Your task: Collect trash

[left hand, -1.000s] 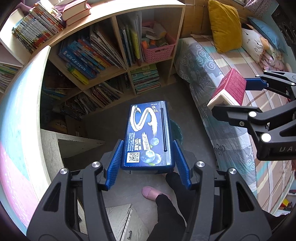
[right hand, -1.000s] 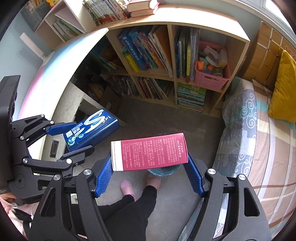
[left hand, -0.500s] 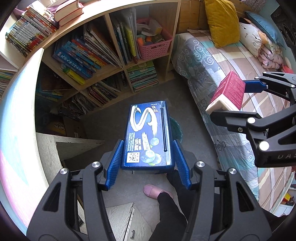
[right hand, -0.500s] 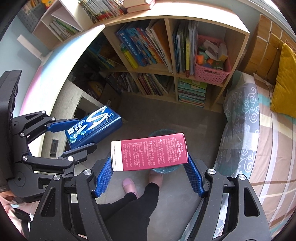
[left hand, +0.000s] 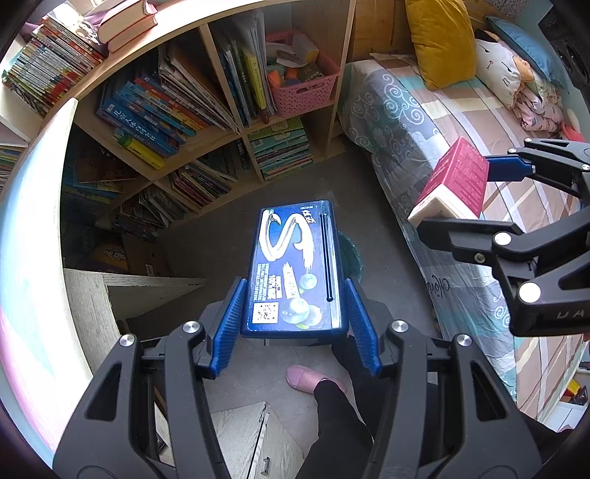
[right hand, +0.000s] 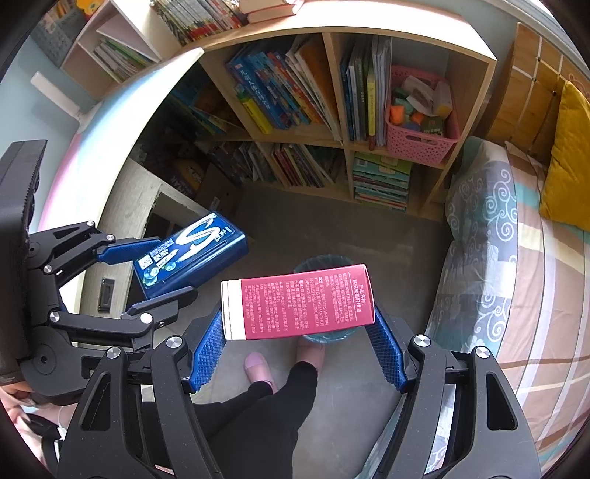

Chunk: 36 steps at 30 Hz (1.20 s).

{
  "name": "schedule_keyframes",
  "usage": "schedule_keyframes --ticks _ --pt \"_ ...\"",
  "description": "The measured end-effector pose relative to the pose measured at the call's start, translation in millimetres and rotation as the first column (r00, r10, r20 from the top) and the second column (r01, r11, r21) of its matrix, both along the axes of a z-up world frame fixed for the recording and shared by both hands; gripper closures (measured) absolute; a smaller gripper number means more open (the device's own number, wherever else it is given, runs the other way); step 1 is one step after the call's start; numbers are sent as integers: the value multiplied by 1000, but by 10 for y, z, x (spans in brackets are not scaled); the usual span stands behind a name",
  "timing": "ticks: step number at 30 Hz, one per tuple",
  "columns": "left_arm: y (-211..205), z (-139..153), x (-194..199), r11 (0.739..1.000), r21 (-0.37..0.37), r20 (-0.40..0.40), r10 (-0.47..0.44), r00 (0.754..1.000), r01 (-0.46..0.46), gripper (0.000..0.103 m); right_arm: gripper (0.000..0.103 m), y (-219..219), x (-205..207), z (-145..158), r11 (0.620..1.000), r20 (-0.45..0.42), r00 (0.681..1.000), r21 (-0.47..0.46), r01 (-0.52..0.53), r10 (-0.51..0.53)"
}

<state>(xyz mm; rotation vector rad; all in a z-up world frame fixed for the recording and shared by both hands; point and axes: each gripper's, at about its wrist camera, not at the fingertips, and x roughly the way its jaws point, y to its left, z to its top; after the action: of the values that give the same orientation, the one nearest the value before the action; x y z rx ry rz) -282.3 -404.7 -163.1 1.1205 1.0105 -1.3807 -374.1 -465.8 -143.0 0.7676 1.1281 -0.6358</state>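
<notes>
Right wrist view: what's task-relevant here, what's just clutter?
Job:
blue box, clamped in left gripper
red carton, clamped in right gripper
bin on floor below

Clutter:
bookshelf
pink basket
bed
yellow pillow

Daylight, bright and even; strongest on the pale wooden bookshelf top [right hand: 368,25]. Lower shelf compartments and grey concrete floor [right hand: 332,228] in soft shadow. Focus sharp; heavy fisheye bending, black vignette at corners.
</notes>
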Motion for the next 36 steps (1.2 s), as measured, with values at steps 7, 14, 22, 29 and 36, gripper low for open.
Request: schedule_keyframes --ticks 7,14,22,29,36 --pt "-40 -67 -16 1000 18 0 -9 1000 9 51 32 -32 -3 -24 1000 -5 1000 3 0 0" --pt "-80 -139 -6 999 31 10 -8 1000 8 46 30 -64 -2 -44 1000 -14 1000 -1 12 -12" --pt "-111 -151 26 1000 27 27 -3 1000 2 34 22 -159 -34 -26 998 7 998 21 60 -60" --pt "-102 -143 26 1000 25 22 -5 1000 4 33 22 -149 -21 -1 998 -1 998 15 63 -63" --pt "-80 -101 37 1000 11 26 2 1000 -2 28 21 -149 -36 31 998 -1 998 4 67 -67"
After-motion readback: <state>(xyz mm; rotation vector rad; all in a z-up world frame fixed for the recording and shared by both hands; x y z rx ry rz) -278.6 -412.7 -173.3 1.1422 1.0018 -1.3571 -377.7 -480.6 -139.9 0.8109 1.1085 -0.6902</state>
